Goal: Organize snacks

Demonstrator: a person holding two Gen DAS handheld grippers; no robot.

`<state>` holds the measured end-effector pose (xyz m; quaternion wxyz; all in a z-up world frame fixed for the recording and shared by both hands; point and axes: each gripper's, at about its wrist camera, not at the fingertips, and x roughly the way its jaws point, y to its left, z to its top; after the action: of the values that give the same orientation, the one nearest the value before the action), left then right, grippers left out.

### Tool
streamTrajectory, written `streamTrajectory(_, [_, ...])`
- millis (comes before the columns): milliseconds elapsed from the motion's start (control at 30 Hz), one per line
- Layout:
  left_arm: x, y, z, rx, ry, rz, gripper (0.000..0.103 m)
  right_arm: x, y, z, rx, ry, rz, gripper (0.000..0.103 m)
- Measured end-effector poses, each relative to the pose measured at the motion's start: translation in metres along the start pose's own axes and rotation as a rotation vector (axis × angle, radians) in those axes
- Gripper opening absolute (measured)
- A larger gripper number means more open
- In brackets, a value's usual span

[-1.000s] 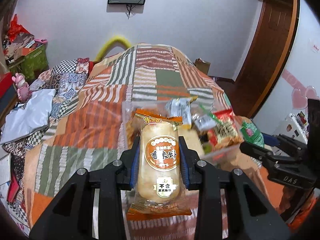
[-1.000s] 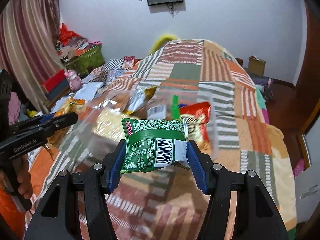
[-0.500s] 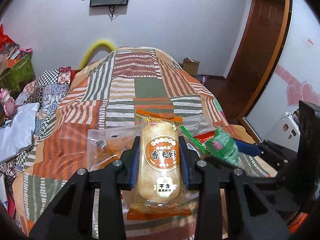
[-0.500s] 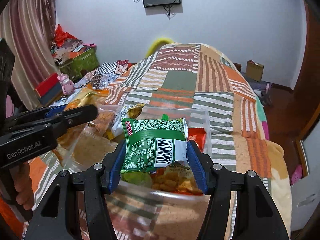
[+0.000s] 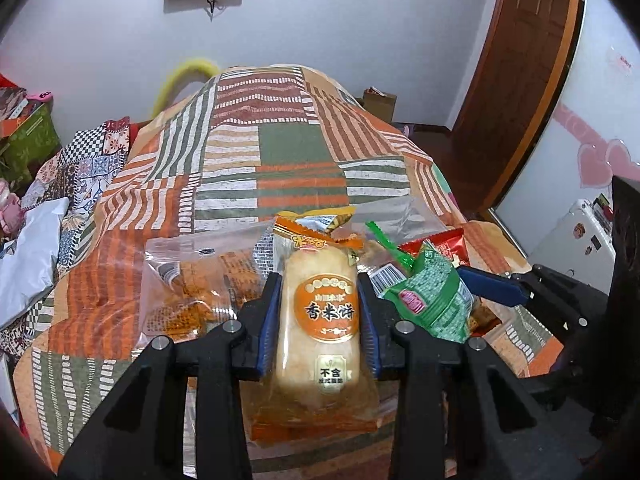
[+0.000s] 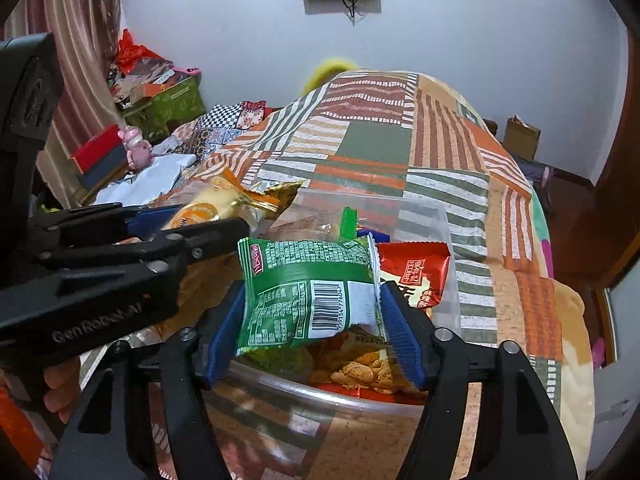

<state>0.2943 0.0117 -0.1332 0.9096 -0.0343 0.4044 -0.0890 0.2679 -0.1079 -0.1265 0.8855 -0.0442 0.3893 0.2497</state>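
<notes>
My left gripper [image 5: 318, 320] is shut on an orange rice cracker pack [image 5: 320, 320] and holds it over a clear plastic box [image 6: 420, 216] on the bed. My right gripper [image 6: 312, 320] is shut on a green snack packet [image 6: 308, 288] and holds it above the box's near rim. That packet also shows in the left wrist view [image 5: 432, 300], just right of my left gripper. The left gripper [image 6: 192, 240] with its cracker pack [image 6: 212, 204] shows at the left in the right wrist view. The box holds a red packet [image 6: 416, 272] and other snacks.
The box sits on a striped patchwork quilt [image 5: 280, 152]. A bag of orange snacks [image 5: 188, 292] lies in the box's left part. Clutter and a pink toy [image 6: 136, 148] lie at the bed's left side. A wooden door [image 5: 520, 80] stands at the right.
Both grippers have moved in over the clear box with their packets. They now sit close side by side; one second ago they were farther from the box.
</notes>
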Motion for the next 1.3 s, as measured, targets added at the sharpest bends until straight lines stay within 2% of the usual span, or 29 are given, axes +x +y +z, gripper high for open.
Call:
streamTrajectory(167, [-0.010,-0.002,0.001,0.001,-0.017,0.005,0.049,0.000,-0.002,0.001,0.004,0.006,-0.009,0.071])
streamTrajectory(467, [-0.050,-0.003,0.001,-0.005,-0.085,0.012,0.050,-0.023,-0.004,0.006,0.021,-0.035,0.000,0.074])
streamTrajectory(800, [-0.131,-0.013,-0.006,-0.014,-0.233,0.018,0.050,-0.093,0.000,0.009,0.019,-0.159,0.000,0.074])
streamTrajectory(933, [-0.163,-0.019,-0.014,-0.008,-0.293,0.022,0.050,-0.125,0.004,0.007,0.019,-0.228,0.002,0.078])
streamTrajectory(1167, [-0.221,-0.031,-0.037,-0.005,-0.420,0.048,0.072,-0.181,0.016,-0.002,0.016,-0.354,0.026,0.085])
streamTrajectory(1200, [-0.230,-0.032,-0.041,-0.006,-0.437,0.054,0.078,-0.185,0.017,-0.003,0.015,-0.363,0.029,0.087])
streamTrajectory(1300, [-0.248,-0.034,-0.051,-0.014,-0.475,0.068,0.086,-0.199,0.023,-0.008,0.010,-0.400,0.033,0.096])
